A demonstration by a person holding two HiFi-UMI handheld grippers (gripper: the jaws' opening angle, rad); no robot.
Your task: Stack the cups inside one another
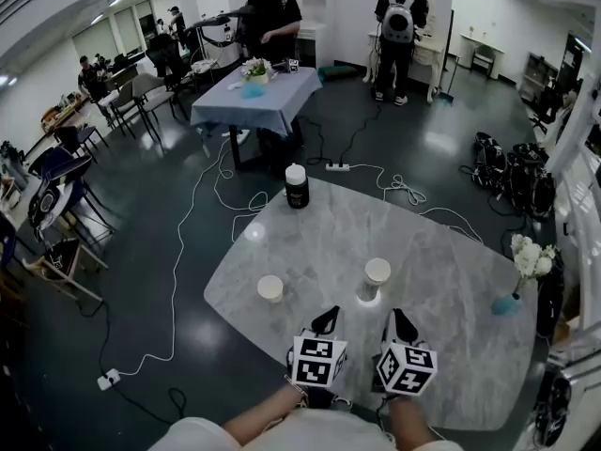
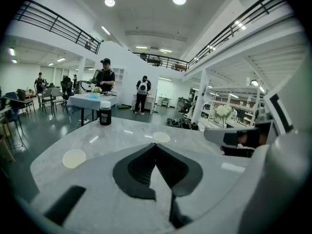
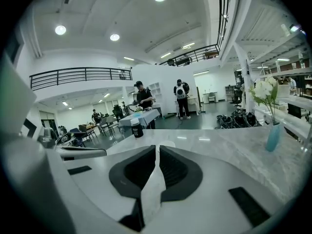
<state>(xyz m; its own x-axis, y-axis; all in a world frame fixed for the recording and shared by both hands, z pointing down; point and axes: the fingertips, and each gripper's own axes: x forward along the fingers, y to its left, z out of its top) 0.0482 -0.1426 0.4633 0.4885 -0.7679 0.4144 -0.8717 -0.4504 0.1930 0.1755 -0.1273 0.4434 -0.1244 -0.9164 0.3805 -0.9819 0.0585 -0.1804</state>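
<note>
Two pale cups stand upright and apart on the grey marble table (image 1: 441, 252). The shorter cup (image 1: 270, 288) is at the left and the taller cup (image 1: 376, 277) at the right. My left gripper (image 1: 328, 317) hovers near the table's front edge, between the two cups, jaws shut and empty. In the left gripper view its tips (image 2: 156, 145) meet, with the short cup (image 2: 74, 158) to the left and the taller cup (image 2: 161, 137) ahead. My right gripper (image 1: 397, 318) sits just in front of the taller cup, shut with nothing held. That cup's rim (image 3: 168, 144) peeks over its tips (image 3: 157, 148).
A black jar with a white lid (image 1: 297, 186) stands at the table's far edge. A blue vase of white flowers (image 1: 522, 272) is at the right edge. Cables lie on the dark floor beyond, and people stand by a cloth-covered table (image 1: 258, 101) further back.
</note>
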